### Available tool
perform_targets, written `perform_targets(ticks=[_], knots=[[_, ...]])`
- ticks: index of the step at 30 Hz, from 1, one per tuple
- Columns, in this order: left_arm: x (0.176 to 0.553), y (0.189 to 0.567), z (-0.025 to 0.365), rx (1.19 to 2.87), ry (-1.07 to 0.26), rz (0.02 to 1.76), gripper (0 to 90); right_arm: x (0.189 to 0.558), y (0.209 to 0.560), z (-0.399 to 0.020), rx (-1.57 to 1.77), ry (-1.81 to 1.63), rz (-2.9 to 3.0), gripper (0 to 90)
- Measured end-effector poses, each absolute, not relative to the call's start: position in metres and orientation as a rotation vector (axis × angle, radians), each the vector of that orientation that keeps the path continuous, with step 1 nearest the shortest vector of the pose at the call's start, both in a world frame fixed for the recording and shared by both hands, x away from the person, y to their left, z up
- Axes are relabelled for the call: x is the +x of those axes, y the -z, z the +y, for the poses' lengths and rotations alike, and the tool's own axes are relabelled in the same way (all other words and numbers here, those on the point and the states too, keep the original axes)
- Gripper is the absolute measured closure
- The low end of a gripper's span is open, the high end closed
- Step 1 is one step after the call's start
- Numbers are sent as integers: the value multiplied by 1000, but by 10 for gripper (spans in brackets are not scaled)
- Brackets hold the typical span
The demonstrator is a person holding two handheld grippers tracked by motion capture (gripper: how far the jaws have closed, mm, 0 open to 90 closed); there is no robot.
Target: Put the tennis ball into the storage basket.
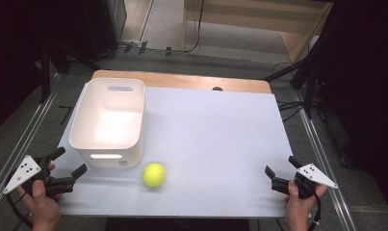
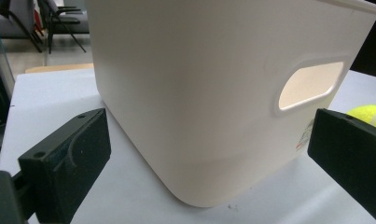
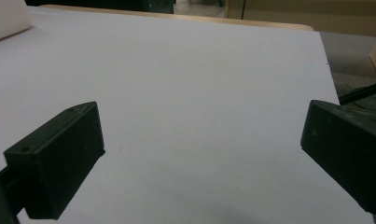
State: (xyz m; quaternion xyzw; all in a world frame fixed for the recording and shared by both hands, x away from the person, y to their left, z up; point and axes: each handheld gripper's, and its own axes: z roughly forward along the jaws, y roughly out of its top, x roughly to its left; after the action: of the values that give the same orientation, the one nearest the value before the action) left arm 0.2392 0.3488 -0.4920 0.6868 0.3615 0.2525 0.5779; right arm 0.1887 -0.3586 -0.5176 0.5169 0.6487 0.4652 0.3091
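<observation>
A white plastic bin [image 1: 107, 120] with handle cut-outs stands empty on the left half of the white table top [image 1: 215, 134]. A yellow-green tennis ball [image 1: 154, 174] lies just in front of the bin's near right corner. My left gripper [image 1: 71, 161] is held at the table's near left corner, open, with nothing between its jaws. In the left gripper view the bin's wall [image 2: 190, 93] is close ahead and the ball [image 2: 368, 114] peeks out behind the right jaw. My right gripper [image 1: 280, 165] is open near the front right edge, over bare table [image 3: 199, 84].
A strip of wooden table edge [image 1: 182, 80] runs along the far side. Beyond it are grey floor, cables and a wooden cabinet [image 1: 249, 24]. Metal rails [image 1: 321, 149] flank the table on both sides. The bin's corner [image 3: 6, 14] is at the upper left of the right gripper view.
</observation>
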Motion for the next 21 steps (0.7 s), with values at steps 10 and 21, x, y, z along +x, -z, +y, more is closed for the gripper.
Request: perform_targets(ticks=[10,21], knots=[[240,492,347,1617,-598,846,0,189,514,-355,1338,-1218,1729,0],[239,493,345,1627,-600,844,0,191,499,-337,1261,-1288,1821,0]])
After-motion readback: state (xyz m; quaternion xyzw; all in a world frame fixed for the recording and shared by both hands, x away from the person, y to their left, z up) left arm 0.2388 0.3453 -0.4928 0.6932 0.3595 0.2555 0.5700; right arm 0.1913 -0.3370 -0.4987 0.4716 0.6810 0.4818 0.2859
